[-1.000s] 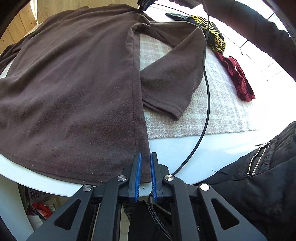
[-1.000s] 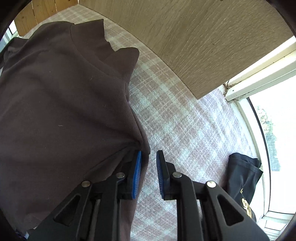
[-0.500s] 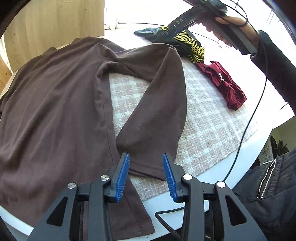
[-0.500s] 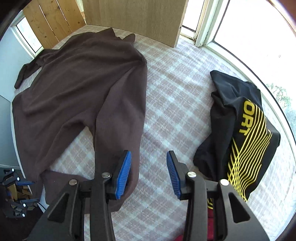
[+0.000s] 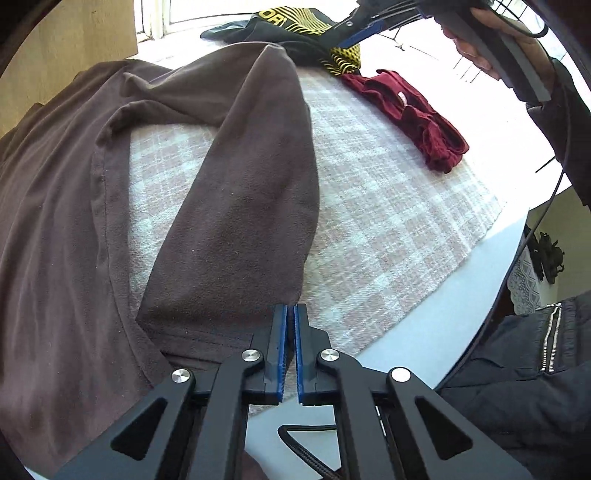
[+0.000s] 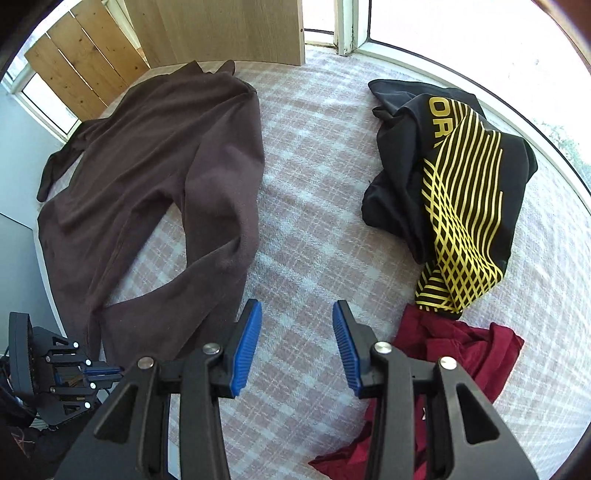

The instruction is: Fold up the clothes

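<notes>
Catalogue of the tabletop, left to right, as we recorded it.

Brown long-sleeved shirt [image 6: 155, 177]: lay spread flat across the left part of the checked cloth [image 6: 314, 206], collar toward the wooden board [image 6: 229, 29] at the far edge, one sleeve [image 5: 240, 206] bent down over the cloth with its cuff near the table rim [image 5: 436, 325].

Left gripper [image 5: 290, 314]: we found its jaws had just closed and stood clenched, tips at the right corner of that cuff. From the left wrist view we could not tell whether cloth was pinched between the pads.

Right gripper [image 6: 297, 332]: we found it released, blue pads well apart, hanging over bare checked cloth between the brown sleeve and the red heap, nothing between them.

Black and yellow garment [image 6: 450, 177]: crumpled on the right, near the window.

Dark red garment [image 6: 461, 350]: bunched just below the black one, partly hidden behind the right gripper's finger.

Black cable [image 5: 532, 236]: trailed past the table's right edge, beside the person's dark jacket [image 5: 535, 369].
</notes>
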